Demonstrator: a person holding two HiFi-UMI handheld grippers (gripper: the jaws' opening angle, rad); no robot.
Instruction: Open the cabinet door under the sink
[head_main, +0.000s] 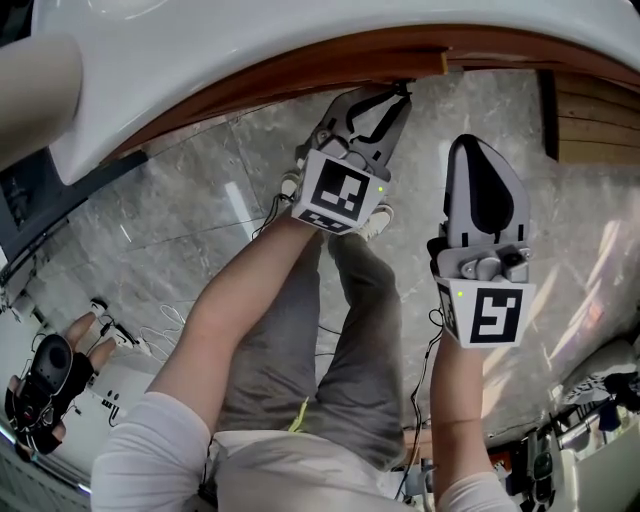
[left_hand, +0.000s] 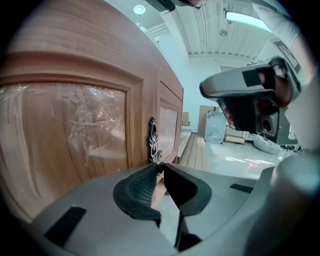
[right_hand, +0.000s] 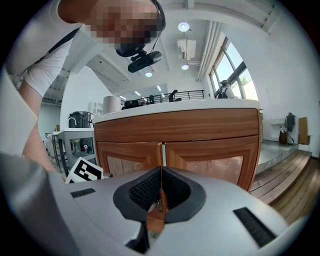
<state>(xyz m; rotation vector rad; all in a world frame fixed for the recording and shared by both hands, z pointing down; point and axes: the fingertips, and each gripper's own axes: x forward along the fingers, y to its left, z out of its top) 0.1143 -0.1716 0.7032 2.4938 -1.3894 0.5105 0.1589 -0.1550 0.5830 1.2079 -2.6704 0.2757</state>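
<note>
The wooden cabinet (right_hand: 200, 127) stands under the white sink counter (head_main: 250, 40), with two panelled doors that meet at a centre seam. An ornate dark metal handle (left_hand: 152, 140) sits on the stile of the nearer door (left_hand: 65, 135). My left gripper (left_hand: 160, 167) is up against that door, its jaws nearly together with the handle's lower end pinched between the tips. In the head view the left gripper (head_main: 395, 95) reaches under the counter's rim. My right gripper (head_main: 470, 145) hangs back from the cabinet, clear of it. Its tips (right_hand: 161, 170) touch and hold nothing.
The person's legs and shoes (head_main: 375, 222) stand on grey marble floor in front of the cabinet. Wooden decking (head_main: 595, 120) lies to the right. Cables and gear (head_main: 50, 380) lie at lower left. A steel table with a tap (right_hand: 70, 135) stands left of the cabinet.
</note>
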